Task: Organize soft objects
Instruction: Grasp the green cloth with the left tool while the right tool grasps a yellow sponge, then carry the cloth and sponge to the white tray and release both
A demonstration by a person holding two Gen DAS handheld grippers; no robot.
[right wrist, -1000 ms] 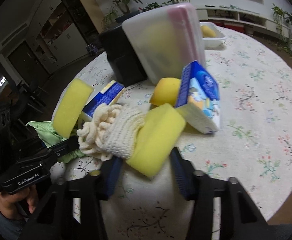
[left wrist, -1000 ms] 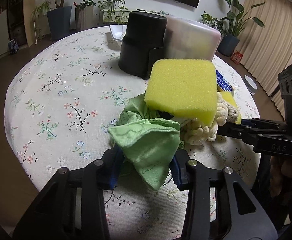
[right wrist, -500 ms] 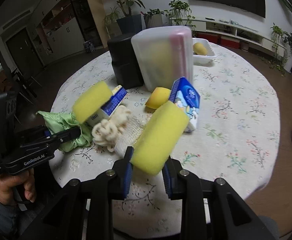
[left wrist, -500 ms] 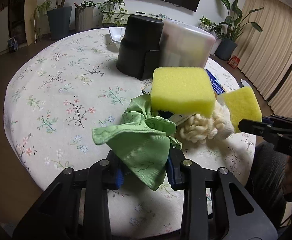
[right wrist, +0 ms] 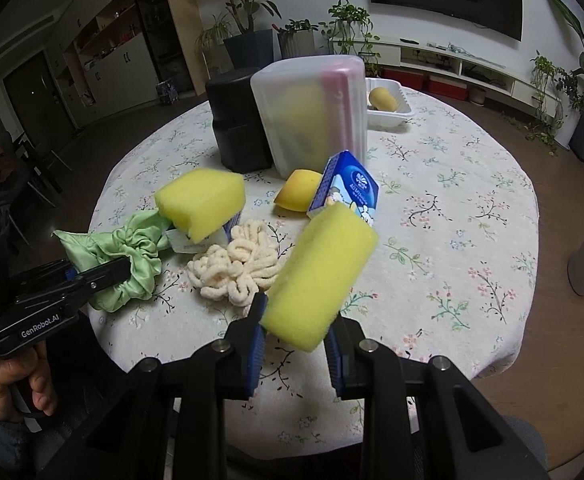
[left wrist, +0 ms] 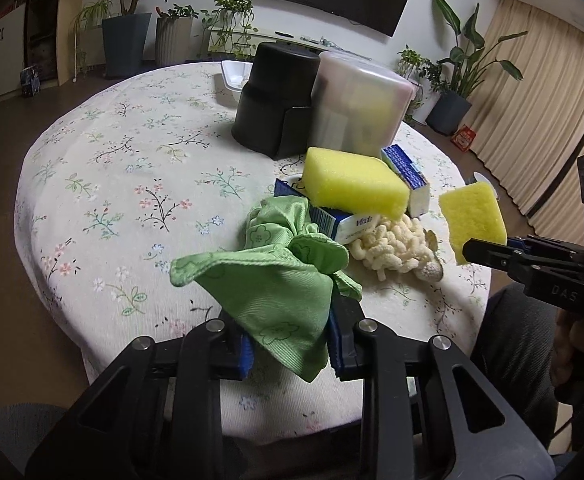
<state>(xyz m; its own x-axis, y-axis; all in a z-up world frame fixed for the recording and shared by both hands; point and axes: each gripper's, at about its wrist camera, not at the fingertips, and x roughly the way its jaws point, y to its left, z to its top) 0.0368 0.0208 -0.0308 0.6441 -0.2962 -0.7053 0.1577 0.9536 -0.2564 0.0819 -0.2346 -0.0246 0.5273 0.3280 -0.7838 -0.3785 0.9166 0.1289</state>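
My right gripper (right wrist: pixel 295 330) is clamping a yellow foam sponge block (right wrist: pixel 318 276), lifted clear of the floral-clothed round table (right wrist: pixel 452 216). My left gripper (left wrist: pixel 290 346) is pinching a green satin cloth (left wrist: pixel 268 280), trailing onto that table beside a cream knitted bundle (right wrist: pixel 234 270).

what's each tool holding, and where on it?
Left tool: green cloth, pinched at one bunched end. Right tool: yellow sponge, clamped across its near end.

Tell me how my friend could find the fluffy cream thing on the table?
Start at the tall frosted plastic container standing mid-table beside the black one. Come toward the near table edge, past the blue tissue pack. The cream chenille cloth lies flat there, between the green cloth and the held yellow sponge; only it has noodle-like loops.
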